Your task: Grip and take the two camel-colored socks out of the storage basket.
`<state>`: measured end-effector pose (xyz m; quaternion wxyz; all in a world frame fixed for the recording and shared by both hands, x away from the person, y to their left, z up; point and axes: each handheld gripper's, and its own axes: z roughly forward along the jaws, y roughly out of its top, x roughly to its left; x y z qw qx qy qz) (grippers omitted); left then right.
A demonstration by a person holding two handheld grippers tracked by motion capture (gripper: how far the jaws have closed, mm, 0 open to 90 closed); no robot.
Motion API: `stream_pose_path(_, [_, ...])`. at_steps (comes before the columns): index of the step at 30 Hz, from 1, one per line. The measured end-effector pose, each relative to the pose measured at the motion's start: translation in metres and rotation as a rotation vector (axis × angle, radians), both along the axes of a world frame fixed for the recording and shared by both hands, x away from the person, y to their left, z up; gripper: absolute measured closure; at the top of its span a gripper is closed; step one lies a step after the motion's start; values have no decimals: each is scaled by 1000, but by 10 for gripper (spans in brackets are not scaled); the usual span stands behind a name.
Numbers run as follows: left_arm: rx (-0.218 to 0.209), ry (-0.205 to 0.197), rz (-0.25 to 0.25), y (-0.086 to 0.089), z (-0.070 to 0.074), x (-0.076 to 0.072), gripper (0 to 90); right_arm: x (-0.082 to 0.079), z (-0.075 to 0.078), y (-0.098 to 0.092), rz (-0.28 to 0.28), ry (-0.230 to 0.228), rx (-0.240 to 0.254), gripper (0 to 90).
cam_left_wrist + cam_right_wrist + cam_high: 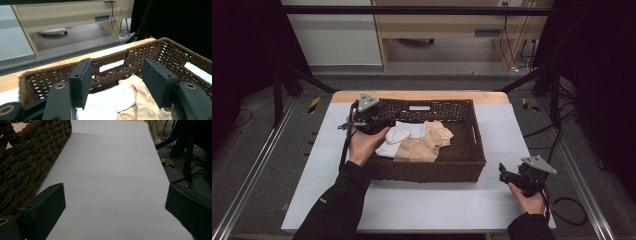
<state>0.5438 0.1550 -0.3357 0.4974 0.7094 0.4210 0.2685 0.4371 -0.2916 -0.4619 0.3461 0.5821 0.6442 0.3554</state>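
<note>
High view shows a brown woven basket standing on the white sheet that covers the table, closer to the far edge than to the near one. Inside the basket lie two folded cloths, a white cloth toward its left wall and a beige cloth just beside it, and the two touch each other. The left gripper hangs over the far left corner of the basket, above the white cloth. In the left gripper view its jaws stand wide apart with nothing between them, and the cloths lie below them. The right gripper rests near the near right corner of the sheet, apart from the basket. In the right gripper view its jaws are also wide and empty over the bare sheet.
</note>
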Motion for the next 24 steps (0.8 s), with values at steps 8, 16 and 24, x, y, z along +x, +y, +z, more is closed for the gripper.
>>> stream_pose_path(8, [55, 48, -14, -17, -19, 20, 408, 0, 0, 0, -4, -2, -2, 33])
stream_pose_path(16, [159, 126, -73, -38, -47, 32, 403, 1, -1, 0, -1, -3, -9, 33])
stream_pose_path(24, [211, 195, -117, -48, -66, 33, 427, 0, 0, 0, -5, -3, -1, 33])
